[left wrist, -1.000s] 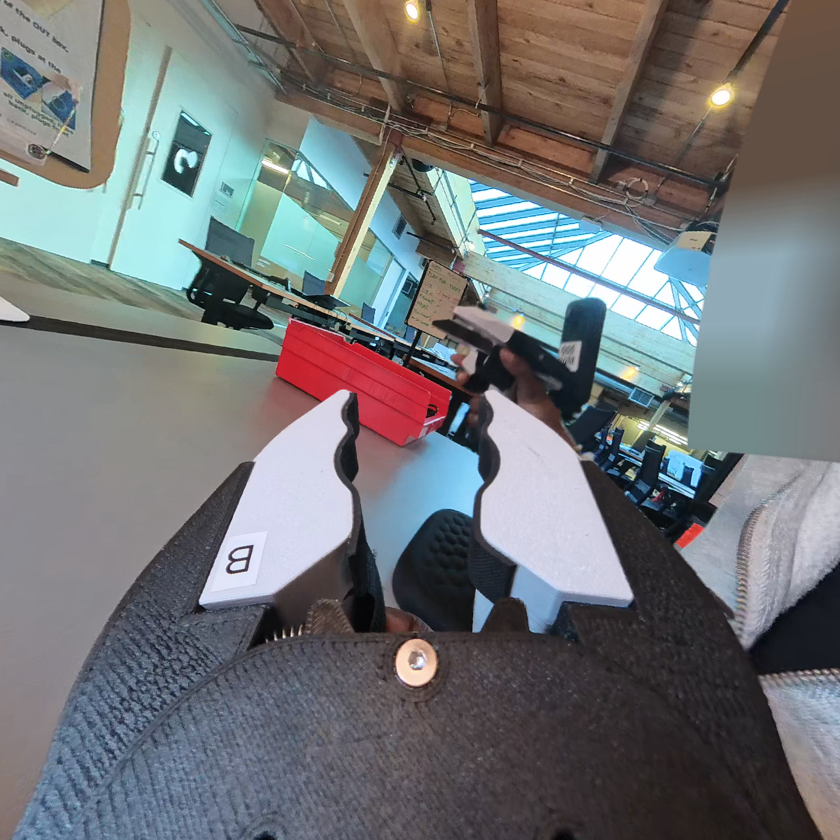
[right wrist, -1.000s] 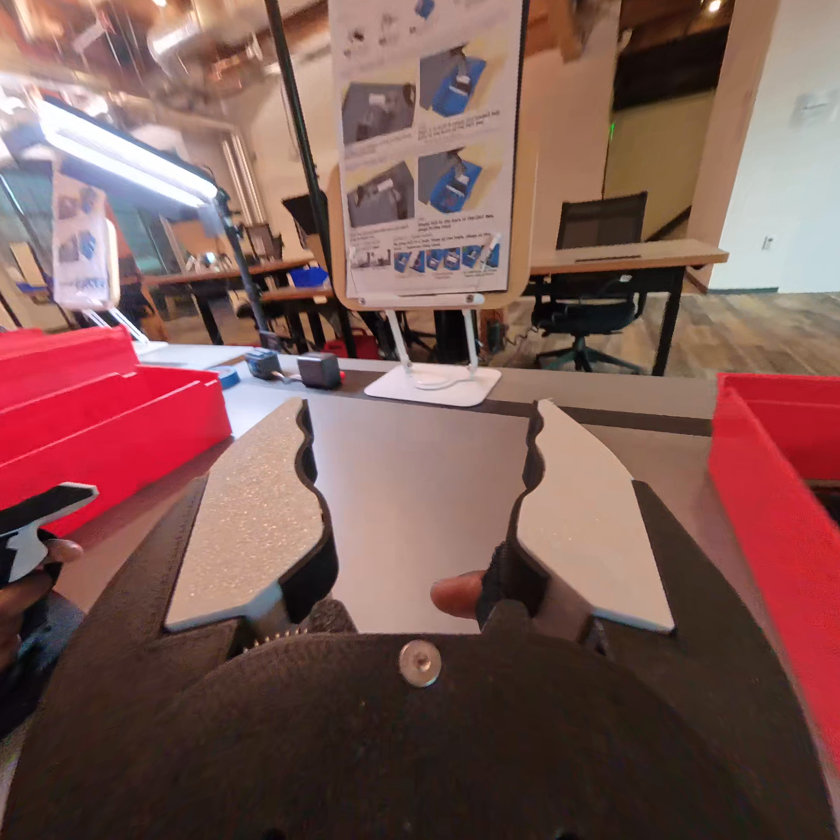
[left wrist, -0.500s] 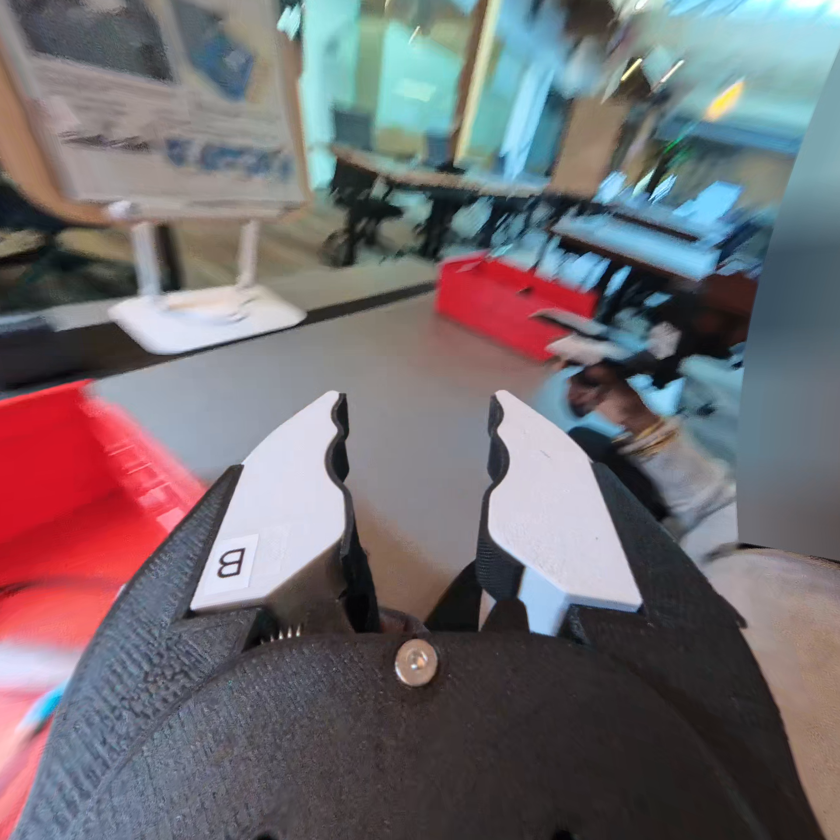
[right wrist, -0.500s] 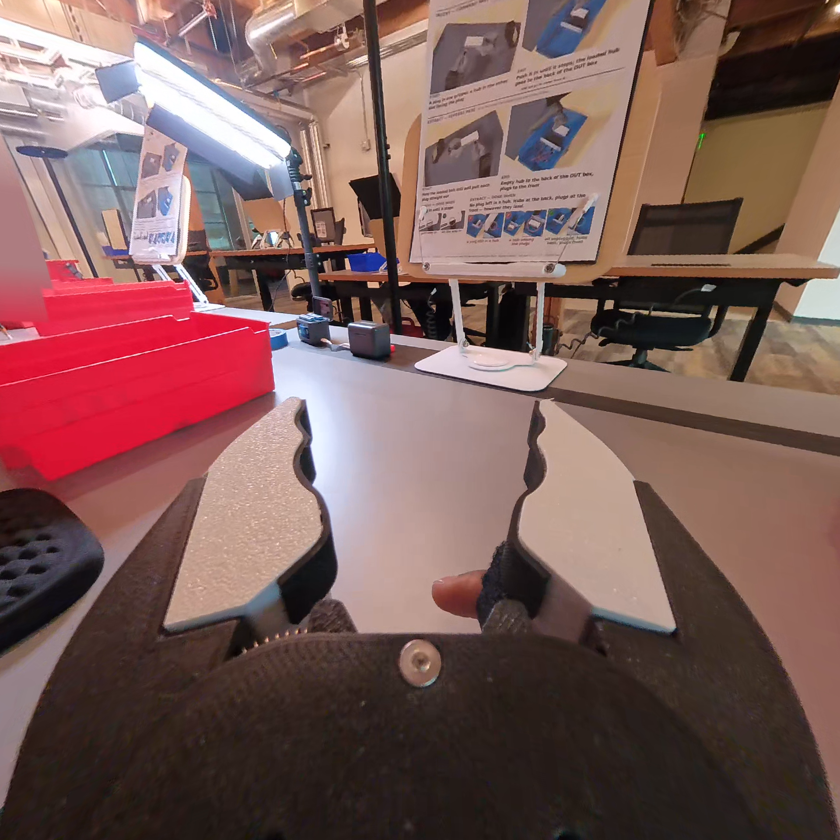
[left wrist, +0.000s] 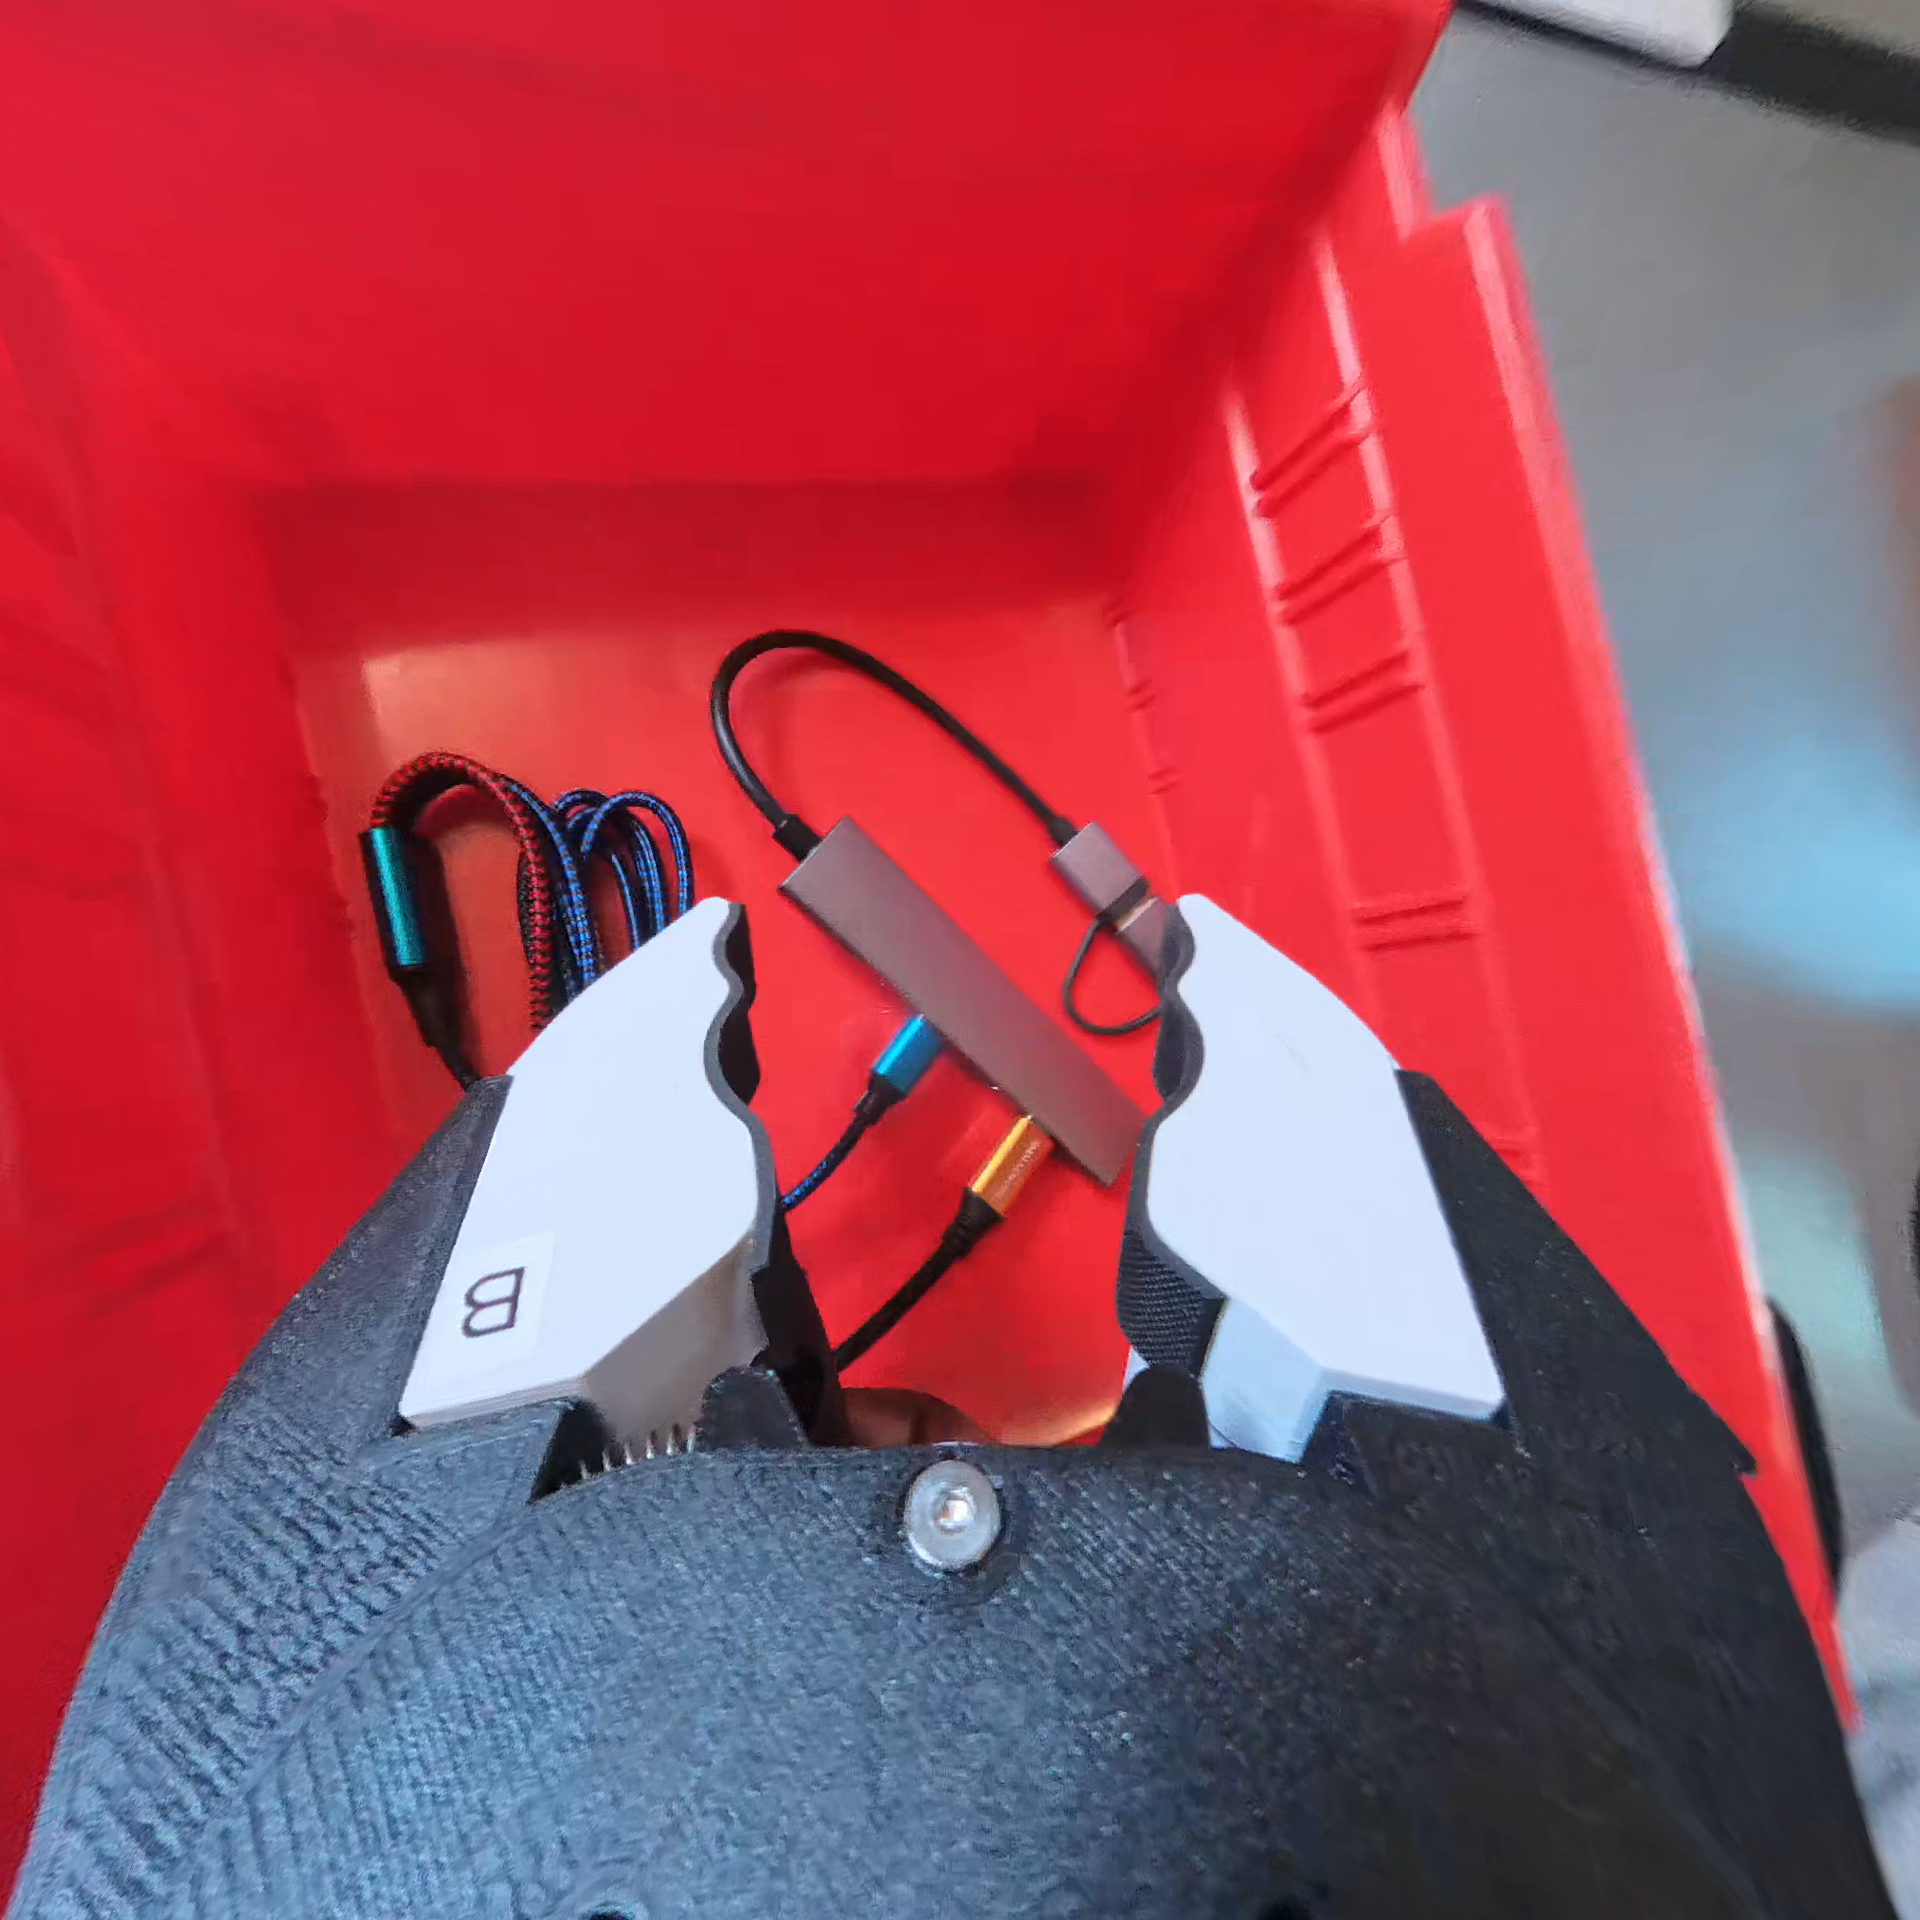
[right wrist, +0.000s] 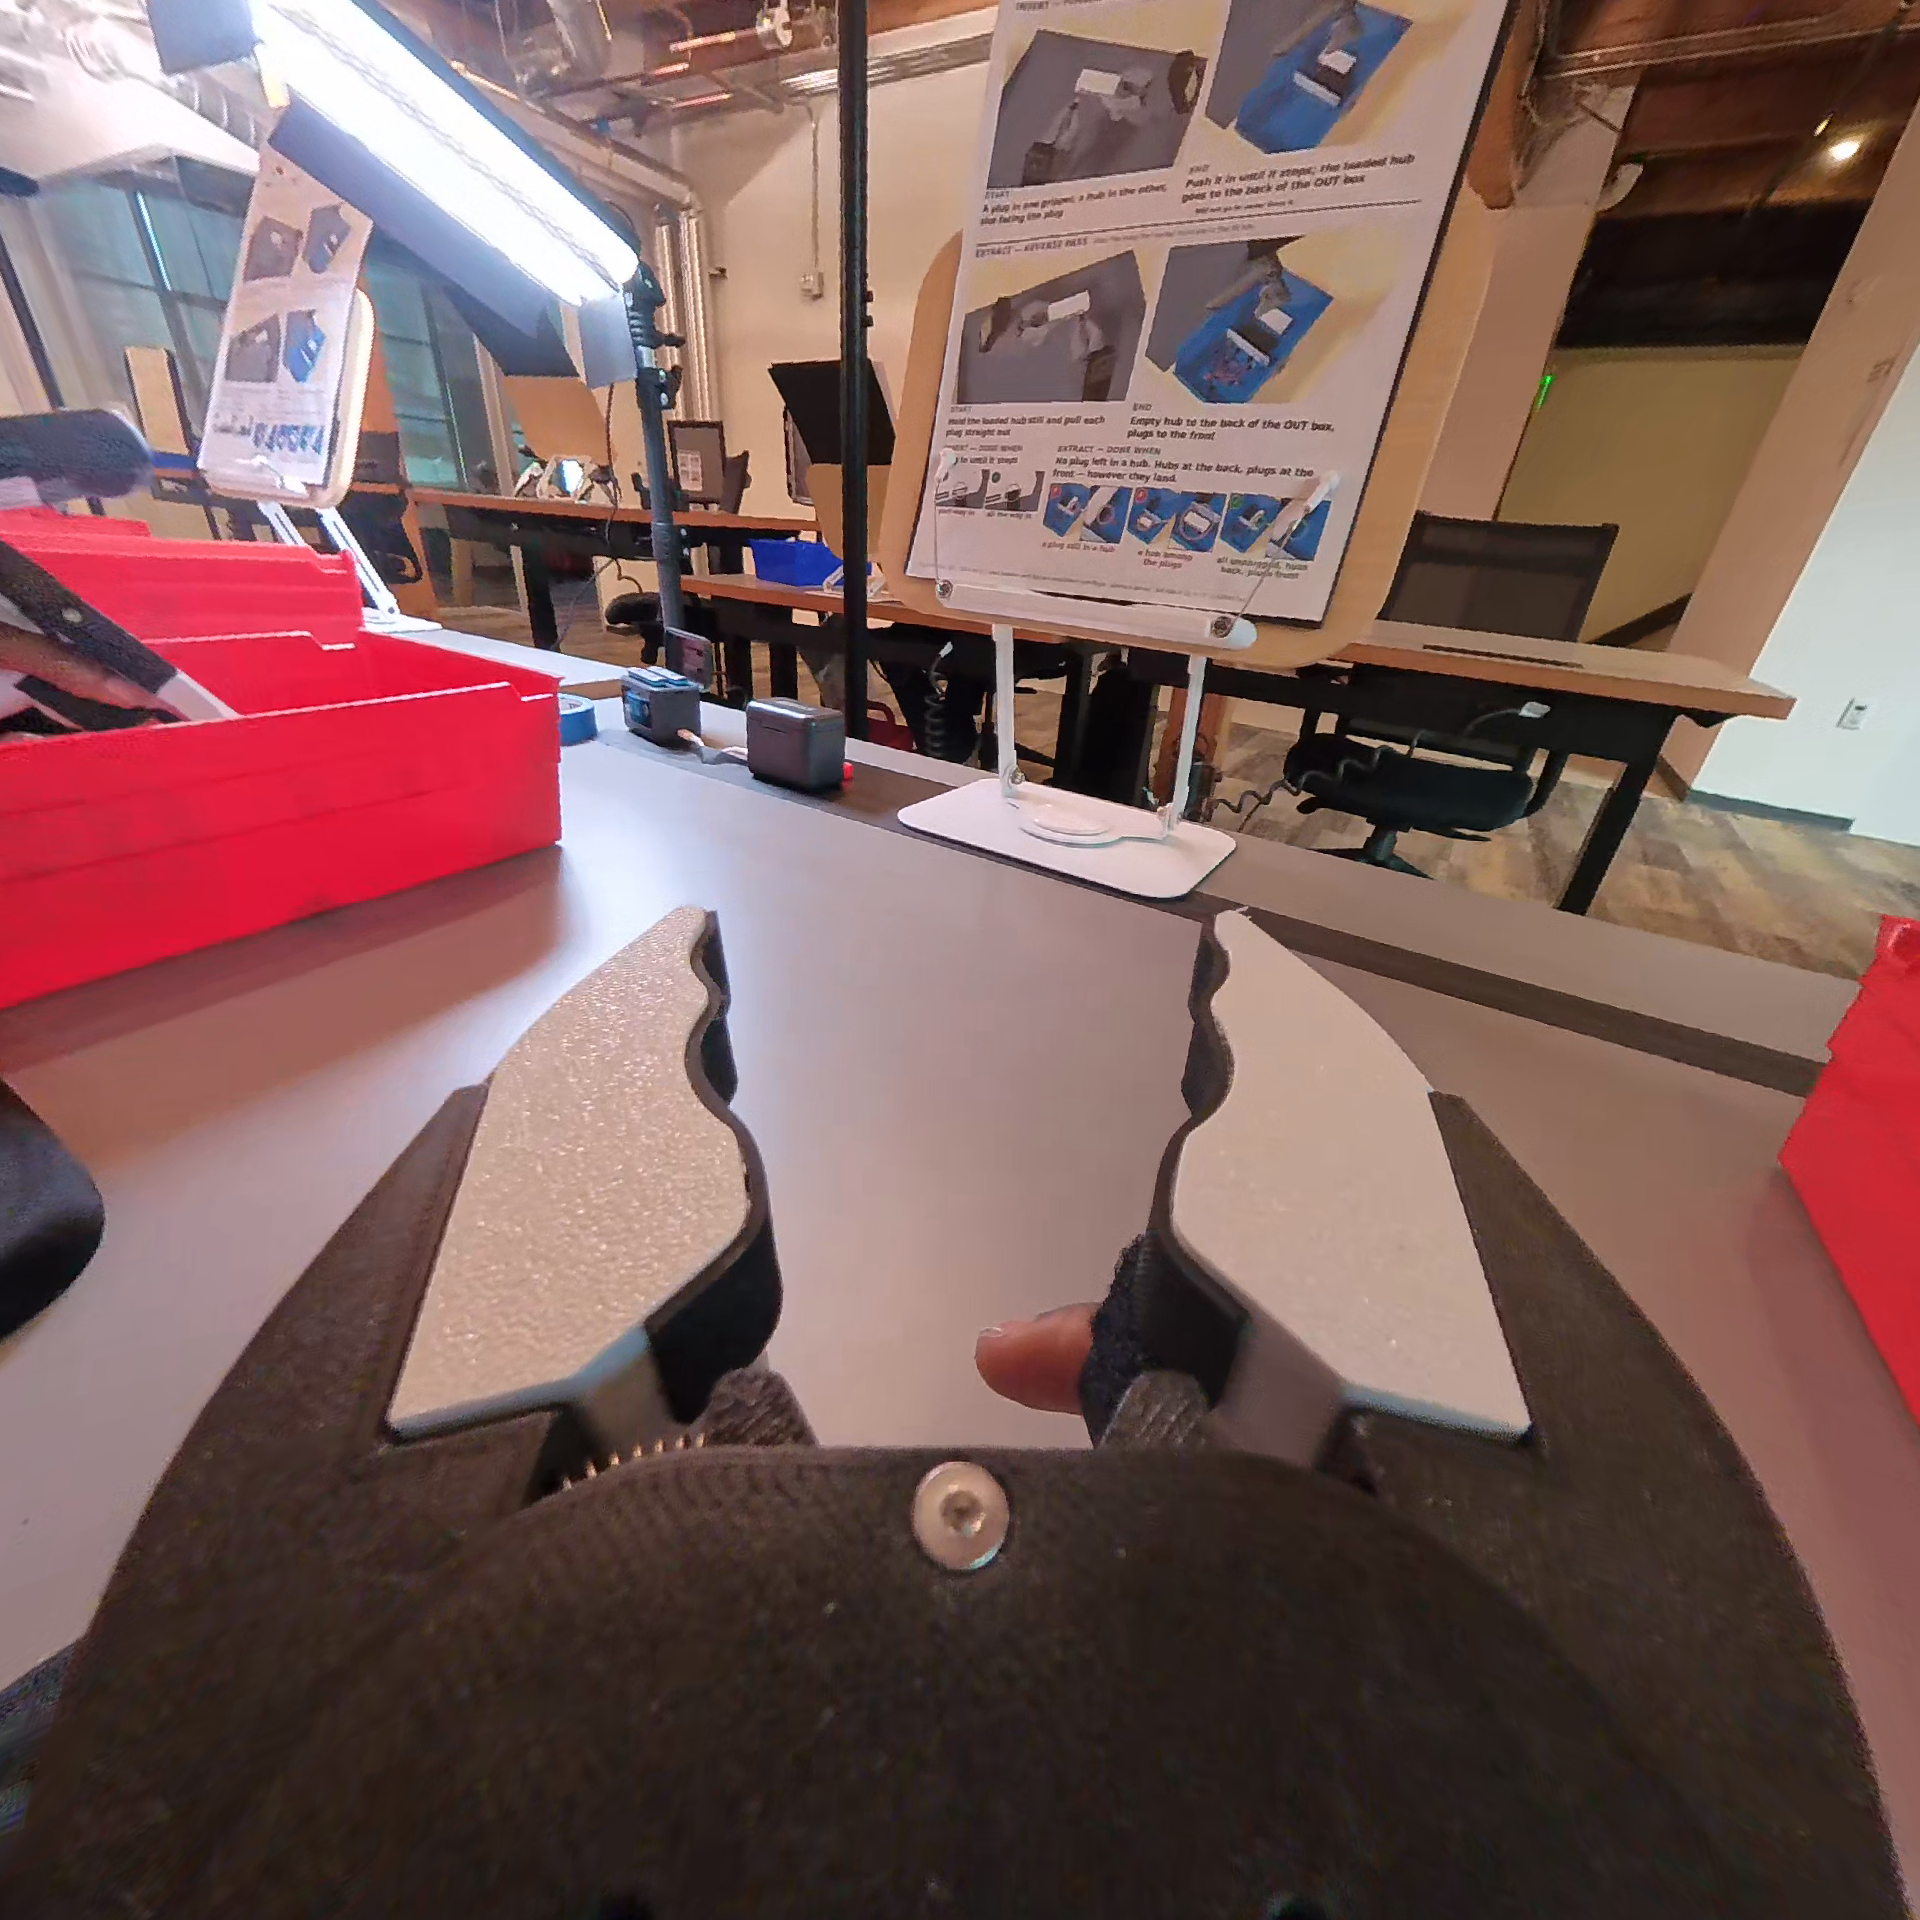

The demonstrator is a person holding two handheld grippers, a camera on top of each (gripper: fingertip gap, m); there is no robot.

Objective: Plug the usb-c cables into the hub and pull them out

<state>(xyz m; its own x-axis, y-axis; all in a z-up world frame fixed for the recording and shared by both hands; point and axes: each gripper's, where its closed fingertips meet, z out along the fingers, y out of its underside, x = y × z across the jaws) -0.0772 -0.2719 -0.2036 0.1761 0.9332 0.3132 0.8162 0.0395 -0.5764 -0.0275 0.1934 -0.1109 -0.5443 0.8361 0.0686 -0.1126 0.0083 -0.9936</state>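
Hovering our spread, empty left claw [left wrist: 951, 1023] over the red bin [left wrist: 644, 312], we should lower squarely onto the slim, smooth grey hub [left wrist: 961, 997] on its floor, gripping its long edges clear of the blue plug [left wrist: 906, 1047] and gold plug [left wrist: 1006, 1153] seated in it. Beyond lie coiled braided cables [left wrist: 582, 883], while our right claw [right wrist: 961, 1049] waits spread and empty above the matte grey tabletop [right wrist: 935, 935].

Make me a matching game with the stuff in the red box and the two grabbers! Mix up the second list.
Things:
1. hub
2. blue plug
3. teal plug
4. right gripper

States:
A. loose, beside the coiled braided cables
B. open over the bare grey table
C. grey bar lying slantwise on the bin floor
D. meets the hub's side, next to the gold plug

Pairs: 1-C, 2-D, 3-A, 4-B
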